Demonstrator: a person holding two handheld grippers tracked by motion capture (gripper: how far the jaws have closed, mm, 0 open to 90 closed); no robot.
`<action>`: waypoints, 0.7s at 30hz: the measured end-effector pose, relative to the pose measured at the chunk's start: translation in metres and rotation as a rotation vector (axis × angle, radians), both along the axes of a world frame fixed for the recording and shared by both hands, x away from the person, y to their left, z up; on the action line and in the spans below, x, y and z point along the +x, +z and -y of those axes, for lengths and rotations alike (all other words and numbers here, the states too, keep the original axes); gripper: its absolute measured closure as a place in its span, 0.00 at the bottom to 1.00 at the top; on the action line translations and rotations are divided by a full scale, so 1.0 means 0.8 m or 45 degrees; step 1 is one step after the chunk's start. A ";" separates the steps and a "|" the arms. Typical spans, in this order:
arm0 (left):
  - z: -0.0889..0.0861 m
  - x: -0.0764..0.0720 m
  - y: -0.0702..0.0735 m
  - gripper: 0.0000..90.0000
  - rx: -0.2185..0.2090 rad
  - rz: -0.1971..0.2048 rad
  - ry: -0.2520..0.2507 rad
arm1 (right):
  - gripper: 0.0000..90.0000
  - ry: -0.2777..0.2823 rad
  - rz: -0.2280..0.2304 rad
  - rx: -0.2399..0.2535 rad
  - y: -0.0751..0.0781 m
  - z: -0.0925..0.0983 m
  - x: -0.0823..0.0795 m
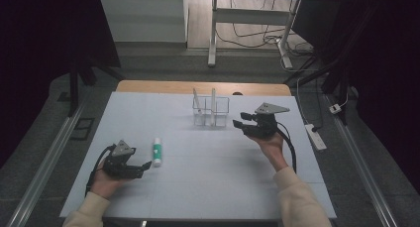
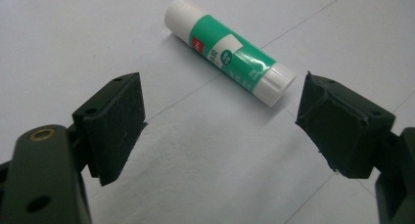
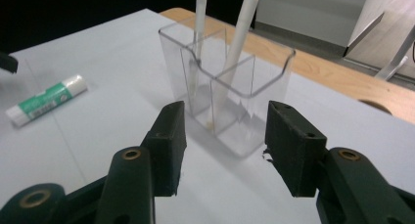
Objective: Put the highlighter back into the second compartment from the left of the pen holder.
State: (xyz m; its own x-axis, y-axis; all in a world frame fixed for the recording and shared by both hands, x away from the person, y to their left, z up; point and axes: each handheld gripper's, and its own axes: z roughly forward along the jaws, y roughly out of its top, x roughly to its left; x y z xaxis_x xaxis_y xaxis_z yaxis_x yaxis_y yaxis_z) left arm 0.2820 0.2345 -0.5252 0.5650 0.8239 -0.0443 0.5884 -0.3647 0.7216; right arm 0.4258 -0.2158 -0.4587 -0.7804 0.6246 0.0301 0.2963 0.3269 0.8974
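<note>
Glue stick [image 2: 230,57]: white tube, green label, lying flat on table [image 2: 98,33].

Both pens' [image 3: 240,43] tops run off the frame — label print on glue stick [image 2: 230,57] unreadable.

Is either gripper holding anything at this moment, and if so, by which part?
Nothing is held. The left gripper is open short of the green-and-white glue stick; the right gripper is open before the clear plastic pen holder.

A pale sheet [image 1: 208,187] covered the wooden tabletop [image 1: 148,86], whose bare strip showed along the far edge. On the floor past the tabletop's right edge lay a white power strip [image 1: 315,136]. Beyond the far edge stood a white desk frame [image 1: 213,43] with loose cables [image 1: 252,38] beside it.
</note>
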 end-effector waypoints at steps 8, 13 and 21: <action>-0.001 0.000 0.000 0.20 0.000 -0.001 0.002 | 0.55 -0.003 -0.027 -0.040 -0.012 0.025 -0.020; 0.000 0.001 0.000 0.20 0.002 -0.002 0.004 | 0.54 -0.014 -0.040 -0.057 -0.019 0.043 -0.037; 0.001 0.001 0.000 0.20 -0.001 -0.001 0.003 | 0.54 -0.028 -0.057 -0.071 -0.028 0.069 -0.059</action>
State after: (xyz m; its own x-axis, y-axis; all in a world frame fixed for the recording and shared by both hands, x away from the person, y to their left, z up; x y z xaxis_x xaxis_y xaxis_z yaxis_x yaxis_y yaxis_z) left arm 0.2826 0.2339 -0.5250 0.5630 0.8252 -0.0452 0.5899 -0.3630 0.7213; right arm 0.3790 -0.2711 -0.4810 -0.7649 0.6435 0.0294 0.3437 0.3690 0.8636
